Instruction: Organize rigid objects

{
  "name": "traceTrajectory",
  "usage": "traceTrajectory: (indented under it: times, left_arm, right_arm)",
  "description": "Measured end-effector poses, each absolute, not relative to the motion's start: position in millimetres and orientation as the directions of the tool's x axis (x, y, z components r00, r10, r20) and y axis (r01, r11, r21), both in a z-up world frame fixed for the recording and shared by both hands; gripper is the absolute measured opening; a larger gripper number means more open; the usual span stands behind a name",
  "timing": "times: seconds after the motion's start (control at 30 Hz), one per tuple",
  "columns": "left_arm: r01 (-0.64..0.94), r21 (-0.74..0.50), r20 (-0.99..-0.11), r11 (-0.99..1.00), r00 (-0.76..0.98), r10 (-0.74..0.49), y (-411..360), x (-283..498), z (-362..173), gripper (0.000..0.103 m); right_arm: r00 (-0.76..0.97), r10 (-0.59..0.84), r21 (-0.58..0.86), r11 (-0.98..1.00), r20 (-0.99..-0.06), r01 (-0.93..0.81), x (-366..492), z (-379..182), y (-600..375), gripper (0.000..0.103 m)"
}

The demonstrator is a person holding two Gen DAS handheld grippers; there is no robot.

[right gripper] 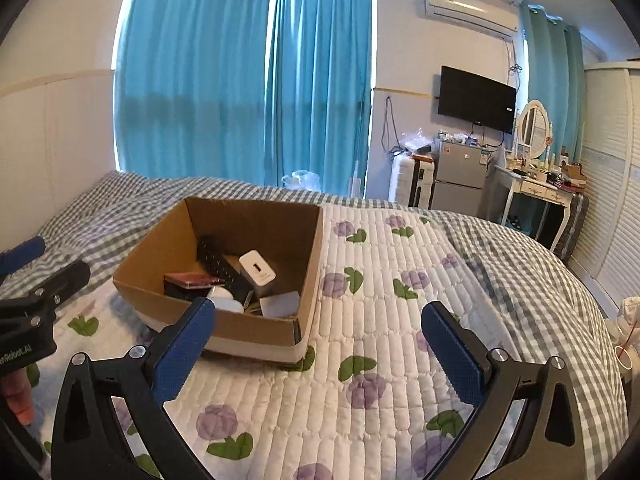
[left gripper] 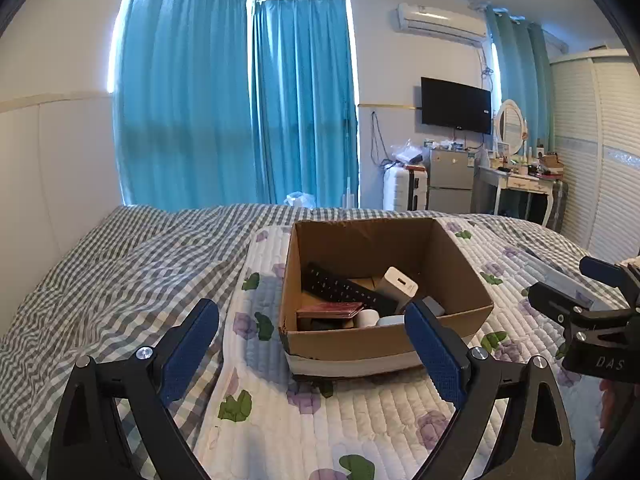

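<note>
An open cardboard box (left gripper: 460,264) (right gripper: 160,256) sits on a floral quilt on the bed. Inside lie a black remote (left gripper: 340,286) (right gripper: 218,262), a white charger block (left gripper: 398,284) (right gripper: 258,268), a dark red flat case (left gripper: 330,310) (right gripper: 192,279), a white round item (left gripper: 368,317) (right gripper: 226,300) and a grey block (right gripper: 280,304). My left gripper (left gripper: 312,354) is open and empty, just in front of the box. My right gripper (right gripper: 320,354) is open and empty, to the right front of the box, and shows in the left wrist view (left gripper: 576,300).
The floral quilt (right gripper: 400,320) lies over a grey checked cover (left gripper: 120,264). A clear flat item (left gripper: 560,276) lies on the quilt right of the box. Blue curtains, a fridge (right gripper: 460,176), a dressing table (right gripper: 540,188) and a wardrobe stand beyond the bed.
</note>
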State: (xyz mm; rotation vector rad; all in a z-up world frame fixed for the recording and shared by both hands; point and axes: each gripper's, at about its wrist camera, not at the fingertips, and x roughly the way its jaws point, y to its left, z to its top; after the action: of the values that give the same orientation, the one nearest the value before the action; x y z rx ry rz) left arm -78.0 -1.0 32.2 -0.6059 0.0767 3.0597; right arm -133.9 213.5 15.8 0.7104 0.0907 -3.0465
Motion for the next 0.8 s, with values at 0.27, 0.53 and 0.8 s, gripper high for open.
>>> traceTrajectory:
  times: [0.27,0.53,0.8]
  left_arm:
    - [-0.028,0.048,-0.379,-0.998,-0.925,0.007,-1.6,-76.8,30.3,0.096]
    - [-0.032,0.050,-0.381,-0.998,-0.924,0.011,0.0,-78.1,29.0,0.096]
    - [-0.040,0.064,-0.380,-0.997,-0.925,0.013,3.4,-79.3,26.2,0.096]
  right_arm:
    - [-0.901,-0.003,-0.052,-0.998,-0.435,0.029,-131.6,14.5,210.3,0.103]
    - [-0.904,-0.006,-0.043,-0.999,-0.428,0.027,-130.3,15.0,210.3,0.103]
    - [-0.903,-0.004,-0.037,-0.999,-0.429,0.022,-129.9,15.9,212.2,0.103]
